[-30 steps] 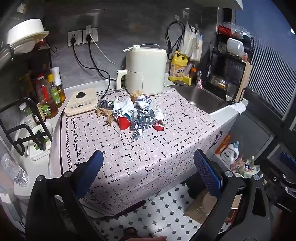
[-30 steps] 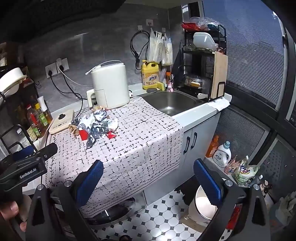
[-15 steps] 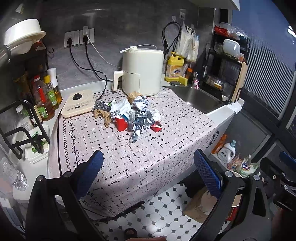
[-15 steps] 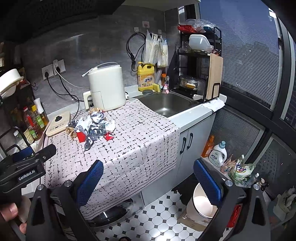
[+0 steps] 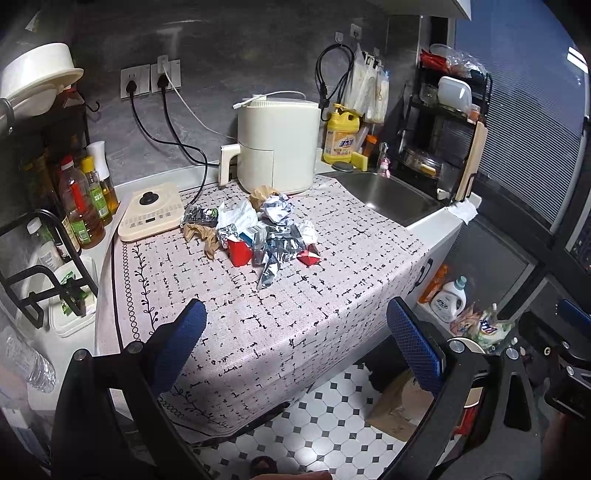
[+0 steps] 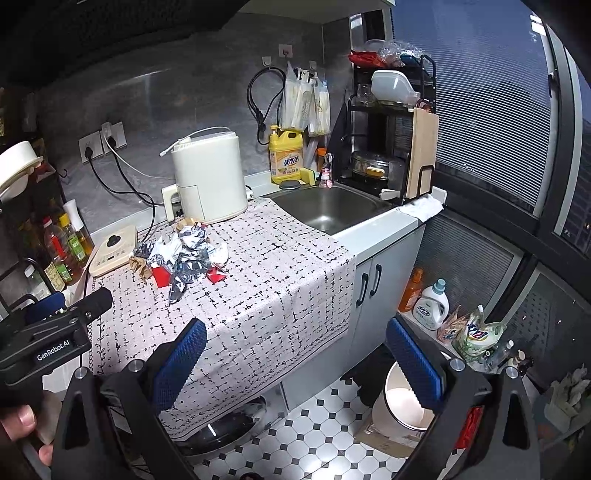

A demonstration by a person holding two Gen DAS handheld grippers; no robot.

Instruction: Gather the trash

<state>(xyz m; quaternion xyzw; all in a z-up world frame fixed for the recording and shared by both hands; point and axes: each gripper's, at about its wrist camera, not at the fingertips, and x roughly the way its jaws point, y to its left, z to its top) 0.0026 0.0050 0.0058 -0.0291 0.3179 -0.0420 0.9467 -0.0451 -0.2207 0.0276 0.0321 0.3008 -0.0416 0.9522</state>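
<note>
Foil and paper trash pile [image 5: 258, 230] sits mid-frame on the desk [image 5: 332, 266]; both grippers' jaws spread, empty: left gripper [image 5: 295, 339], right gripper [image 6: 295, 350].

Each tool is black with two blue textured pads and silver screws: left tool [image 5: 295, 343], right tool [image 6: 295, 354]. White "GenRobot.AI" lettering marks the left one; bare fingers [image 6: 22, 424] grip it.

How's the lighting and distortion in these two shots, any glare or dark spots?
Left wrist view: strong fisheye bending at the edges, a soft glare patch on the grey wall, the trash pile evenly lit and sharp, corners black. Right wrist view: same curvature, the upper left dark, light falling on the floor tiles, the bin bright inside.
</note>
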